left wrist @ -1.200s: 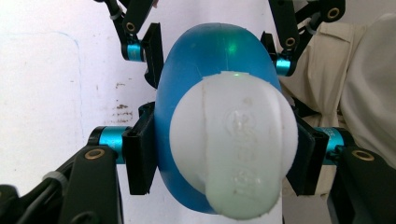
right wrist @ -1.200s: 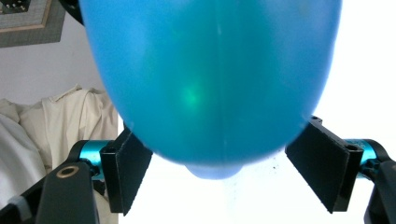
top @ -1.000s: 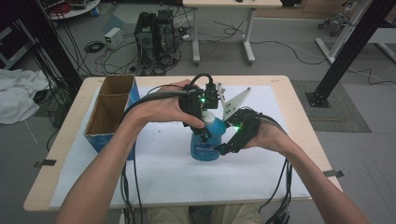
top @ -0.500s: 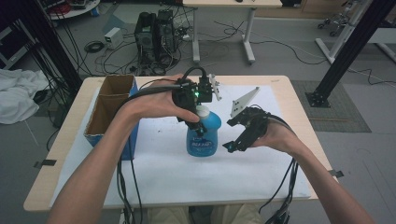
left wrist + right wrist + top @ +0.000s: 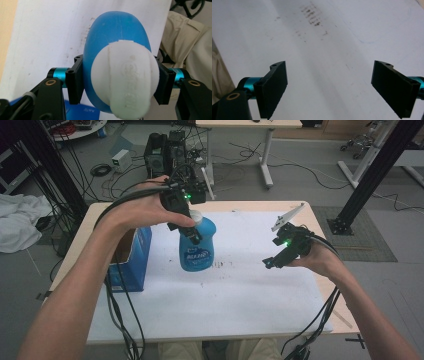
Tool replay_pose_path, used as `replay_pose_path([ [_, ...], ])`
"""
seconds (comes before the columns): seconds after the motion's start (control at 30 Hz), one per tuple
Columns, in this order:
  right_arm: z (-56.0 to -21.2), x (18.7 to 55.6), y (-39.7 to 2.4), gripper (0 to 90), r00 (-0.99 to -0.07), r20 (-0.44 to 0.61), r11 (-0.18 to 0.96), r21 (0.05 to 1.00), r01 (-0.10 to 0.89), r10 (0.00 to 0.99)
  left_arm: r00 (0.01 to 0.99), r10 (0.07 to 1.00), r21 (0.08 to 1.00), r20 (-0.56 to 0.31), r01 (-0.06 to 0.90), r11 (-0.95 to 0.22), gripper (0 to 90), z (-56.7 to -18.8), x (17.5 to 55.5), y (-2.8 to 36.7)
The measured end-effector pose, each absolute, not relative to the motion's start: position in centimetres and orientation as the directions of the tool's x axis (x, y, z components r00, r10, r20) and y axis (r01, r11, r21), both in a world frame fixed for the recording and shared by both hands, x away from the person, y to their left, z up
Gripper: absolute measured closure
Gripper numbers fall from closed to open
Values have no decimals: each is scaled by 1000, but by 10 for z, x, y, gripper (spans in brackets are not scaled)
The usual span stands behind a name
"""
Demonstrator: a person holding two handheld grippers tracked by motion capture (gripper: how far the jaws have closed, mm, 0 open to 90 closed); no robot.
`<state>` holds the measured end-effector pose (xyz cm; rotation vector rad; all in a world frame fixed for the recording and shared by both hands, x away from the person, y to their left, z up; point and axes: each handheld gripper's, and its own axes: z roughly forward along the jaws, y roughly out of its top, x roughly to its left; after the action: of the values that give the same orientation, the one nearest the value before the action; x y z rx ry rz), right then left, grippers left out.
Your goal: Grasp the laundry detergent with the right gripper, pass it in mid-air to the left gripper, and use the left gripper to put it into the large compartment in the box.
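Jaws of your left gripper [image 5: 192, 234] are clamping the blue plastic bottle's [image 5: 197, 247] neck, your right gripper [image 5: 272, 262] is gaping empty, so keep it upright while carrying it.

free: white sheet [image 5: 235, 290] bare under right gripper [image 5: 274, 261] | obstacle: blue box [image 5: 131, 262] at table's left edge

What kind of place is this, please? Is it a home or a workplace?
Most likely a lab or workshop. The table stands on a bare grey floor, with electronic equipment and loose cables behind it, and black metal frame posts beside it.
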<state>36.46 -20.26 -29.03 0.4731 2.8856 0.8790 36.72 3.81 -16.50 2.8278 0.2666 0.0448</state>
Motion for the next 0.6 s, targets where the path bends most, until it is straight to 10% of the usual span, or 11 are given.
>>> replay_pose_path([
  [0.13,-287,389,-249,128,-835,-10,733,485,477,550,936,352,276,19,333,-902,380,-139,377,73],
  [0.23,-292,395,-256,128,-809,-18,726,452,518,588,961,275,283,14,260,-923,381,-151,373,55],
  [0.27,-284,382,-240,128,-866,-8,745,515,424,499,907,420,284,34,394,-874,380,-125,380,92],
  [0.37,-294,397,-258,128,-803,-18,725,442,528,596,900,435,282,37,408,-868,381,-122,381,97],
  [0.4,-296,398,-260,128,-793,-25,724,427,542,609,962,271,286,12,257,-923,381,-152,372,54],
  [0.43,-284,381,-240,128,-867,-7,745,516,423,498,866,499,269,44,470,-840,381,-111,387,114],
  [0.6,-297,399,-262,128,-794,-31,728,422,540,607,878,477,270,42,450,-851,381,-114,385,108],
])
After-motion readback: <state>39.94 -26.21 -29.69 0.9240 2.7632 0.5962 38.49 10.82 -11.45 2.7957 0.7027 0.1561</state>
